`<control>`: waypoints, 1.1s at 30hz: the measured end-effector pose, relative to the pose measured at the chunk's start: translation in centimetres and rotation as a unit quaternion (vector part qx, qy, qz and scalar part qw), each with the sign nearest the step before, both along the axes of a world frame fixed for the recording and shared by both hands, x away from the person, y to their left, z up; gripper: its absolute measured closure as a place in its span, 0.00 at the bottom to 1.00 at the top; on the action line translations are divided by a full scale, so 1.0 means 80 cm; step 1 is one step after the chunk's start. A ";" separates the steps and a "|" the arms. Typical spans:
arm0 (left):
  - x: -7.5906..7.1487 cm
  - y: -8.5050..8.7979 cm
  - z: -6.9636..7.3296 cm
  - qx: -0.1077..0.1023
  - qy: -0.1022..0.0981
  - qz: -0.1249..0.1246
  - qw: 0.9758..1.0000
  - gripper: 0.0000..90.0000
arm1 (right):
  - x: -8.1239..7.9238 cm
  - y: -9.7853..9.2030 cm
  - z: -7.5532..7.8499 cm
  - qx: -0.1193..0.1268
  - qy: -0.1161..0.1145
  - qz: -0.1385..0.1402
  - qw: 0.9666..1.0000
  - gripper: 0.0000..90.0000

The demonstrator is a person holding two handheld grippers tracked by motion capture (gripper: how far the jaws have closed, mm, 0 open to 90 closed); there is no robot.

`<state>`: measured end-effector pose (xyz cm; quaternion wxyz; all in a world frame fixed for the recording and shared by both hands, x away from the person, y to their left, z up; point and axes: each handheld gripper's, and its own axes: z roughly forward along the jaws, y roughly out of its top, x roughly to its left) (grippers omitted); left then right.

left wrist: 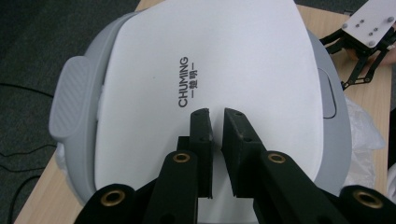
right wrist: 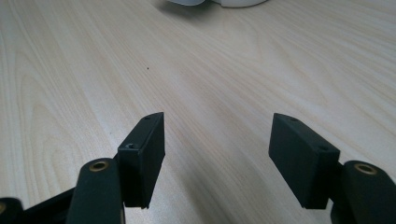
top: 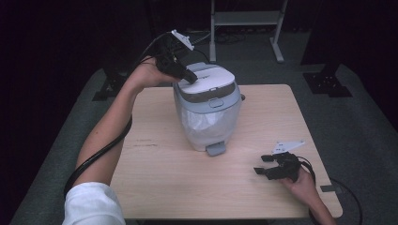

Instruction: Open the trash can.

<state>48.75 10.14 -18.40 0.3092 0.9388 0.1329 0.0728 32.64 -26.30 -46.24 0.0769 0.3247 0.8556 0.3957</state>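
Observation:
A small grey pedal bin (top: 206, 115) with a white lid (top: 213, 78) and a clear liner bag stands at the middle of the wooden table (top: 159, 183). My left gripper (top: 188, 78) reaches over from behind, its tips on or just above the lid (left wrist: 210, 56). In the left gripper view its jaws (left wrist: 217, 114) are parted by a narrow gap with nothing between them, close to the printed word CHUMING. My right gripper (top: 264, 165) rests low near the table's front right, and it stands wide open (right wrist: 217, 135) over bare wood.
The bin's grey foot pedal (top: 215, 149) sticks out toward the front. A latch button (top: 216, 102) sits on the lid's front rim. Black cables trail from both grippers. A metal stand (top: 246, 21) rises beyond the table on dark carpet.

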 end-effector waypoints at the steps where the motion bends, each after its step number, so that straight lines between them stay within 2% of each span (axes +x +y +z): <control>1: -0.001 -0.002 -0.001 -0.001 0.000 -0.001 1.000 0.89 | 0.000 0.000 0.000 -0.001 0.000 0.001 1.000 0.39; 14: -0.006 -0.017 -0.015 0.004 0.013 -0.014 1.000 0.83 | -0.001 0.003 0.000 -0.002 0.001 0.003 1.000 0.39; 20: -0.008 -0.026 -0.019 0.013 0.010 -0.021 1.000 0.81 | -0.001 0.004 0.000 -0.001 -0.001 0.003 1.000 0.39; 28: -0.011 -0.035 -0.022 0.001 0.015 -0.028 1.000 0.80 | -0.001 0.004 0.001 -0.002 -0.002 0.005 1.000 0.39; 33: -0.015 -0.040 -0.024 -0.007 0.009 -0.032 0.999 0.79 | -0.001 0.005 0.001 -0.002 -0.002 0.005 1.000 0.39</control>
